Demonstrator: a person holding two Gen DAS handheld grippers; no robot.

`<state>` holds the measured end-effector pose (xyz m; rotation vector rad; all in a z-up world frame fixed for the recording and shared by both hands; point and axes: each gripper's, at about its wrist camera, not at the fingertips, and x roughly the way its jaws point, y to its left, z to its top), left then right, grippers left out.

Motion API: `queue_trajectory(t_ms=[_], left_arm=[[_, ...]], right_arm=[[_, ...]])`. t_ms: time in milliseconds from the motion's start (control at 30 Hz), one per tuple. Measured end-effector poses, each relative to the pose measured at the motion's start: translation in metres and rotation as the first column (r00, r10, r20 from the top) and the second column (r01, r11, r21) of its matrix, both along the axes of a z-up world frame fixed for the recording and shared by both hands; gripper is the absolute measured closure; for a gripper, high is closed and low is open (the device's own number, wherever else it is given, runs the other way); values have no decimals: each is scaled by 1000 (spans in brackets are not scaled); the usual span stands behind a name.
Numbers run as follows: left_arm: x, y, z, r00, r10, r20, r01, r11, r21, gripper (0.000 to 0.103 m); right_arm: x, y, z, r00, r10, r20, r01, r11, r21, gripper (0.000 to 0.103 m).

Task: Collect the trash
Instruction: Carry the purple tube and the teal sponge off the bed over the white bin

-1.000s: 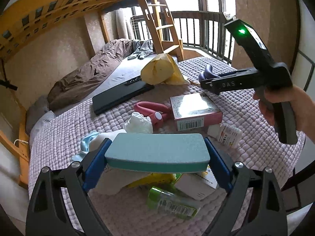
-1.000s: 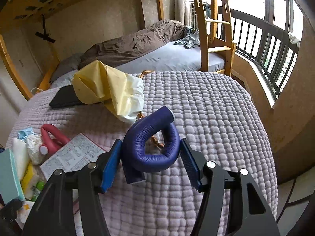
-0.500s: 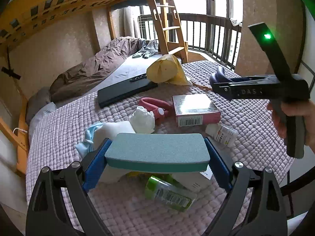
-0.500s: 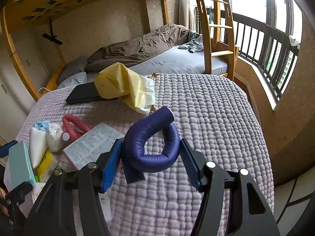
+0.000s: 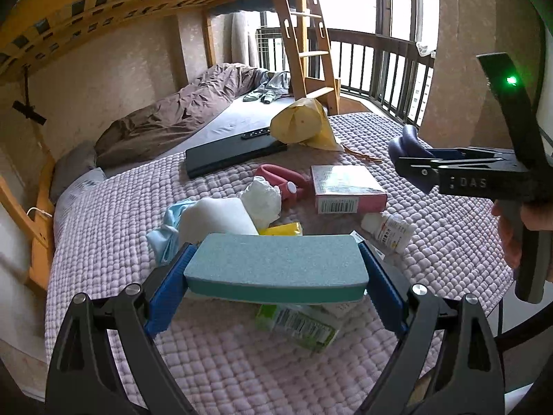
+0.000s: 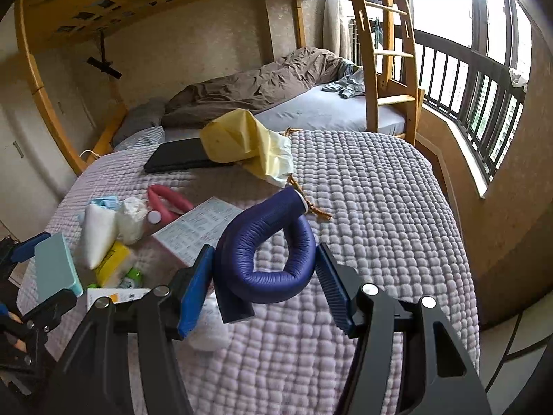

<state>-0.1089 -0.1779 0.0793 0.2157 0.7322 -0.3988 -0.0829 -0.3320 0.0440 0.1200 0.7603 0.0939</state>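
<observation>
A: How does the left gripper (image 5: 276,269) stand?

B: It sits low in the centre of the left wrist view, level, its blue pads clamped on the two ends of a teal sponge block (image 5: 274,266), held above the bed.

A: And the right gripper (image 6: 264,276)?

B: In its own view it fills the bottom centre, closed narrowly on a bent purple tube (image 6: 273,242) that loops between the pads. In the left view it appears at the right edge, held by a hand (image 5: 518,231), pointing left with a green light on top.

A: Where is the trash?

B: Piled on the bed's lilac quilt (image 6: 380,207), left of centre in the right view: a white wad of tissue (image 5: 261,199), a pink box (image 5: 347,190), a small white bottle (image 5: 387,231), a green bottle (image 5: 297,325), a yellow packet (image 6: 114,266) and a red looped tool (image 6: 167,204).

A: And farther back?

B: A crumpled yellow bag (image 6: 249,145) rests beside a flat black case (image 5: 235,155). Behind, in the upper centre, lies a bunk with a brown blanket (image 6: 249,86), a wooden ladder (image 6: 390,52) to its right, and a railing (image 6: 477,83) before bright windows in the upper right.
</observation>
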Motion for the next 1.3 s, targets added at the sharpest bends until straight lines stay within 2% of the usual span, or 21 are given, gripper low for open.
queue_trajectory(t_ms=[500,1300], left_arm=[[-21,16,5,999,42,-6,-42,999,-20,10],[-59,33,-1,998,35,-54,-36,999,-27,10]], right_arm=[[-50,20,14,998,65,14,-65,998,20,44],[-113,47,10,990,138,-27,-138,990,10,44]])
